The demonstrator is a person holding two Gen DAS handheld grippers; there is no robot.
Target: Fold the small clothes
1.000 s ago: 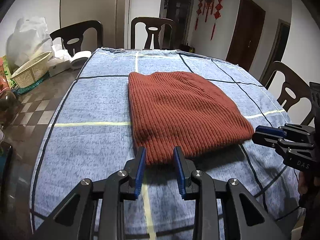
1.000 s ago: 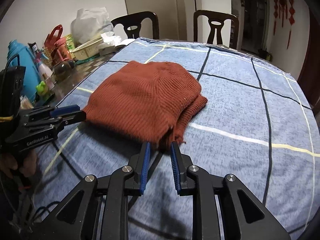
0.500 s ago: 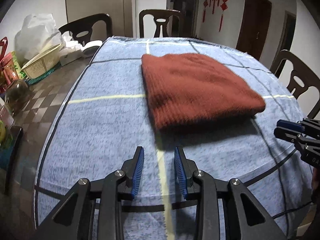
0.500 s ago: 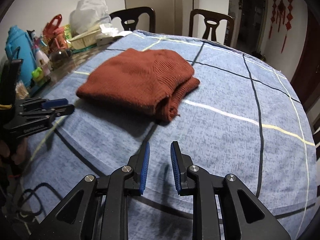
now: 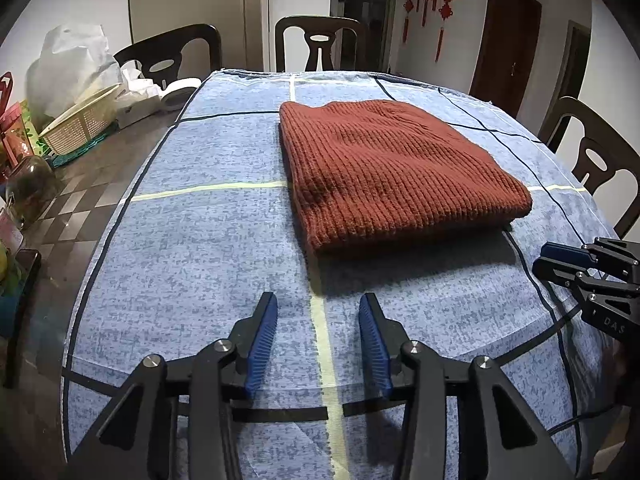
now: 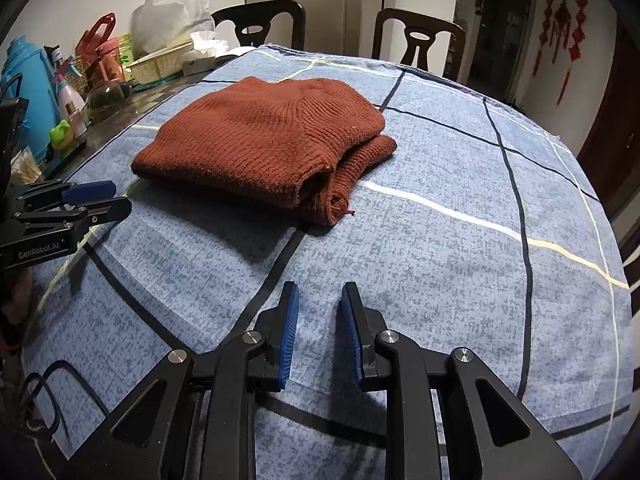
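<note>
While the sweater (image 5: 396,172) lies folded mid-cloth (image 5: 192,248), the left gripper (image 5: 318,332) is opening on nothing and the right gripper (image 6: 319,328) hangs narrow, empty. Soft, thick knit, probably floppy: pinch the loose layered corner nearest the right.

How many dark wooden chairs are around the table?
3: two dark wooden chairs at the far edge, one nearer the clutter, one beside it, and one at the side. More may be hidden.

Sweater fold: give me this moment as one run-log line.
sweater: folded, flat on blue cloth | left gripper: opening, empty, short of sweater | right gripper: open, empty, clear of sweater
</note>
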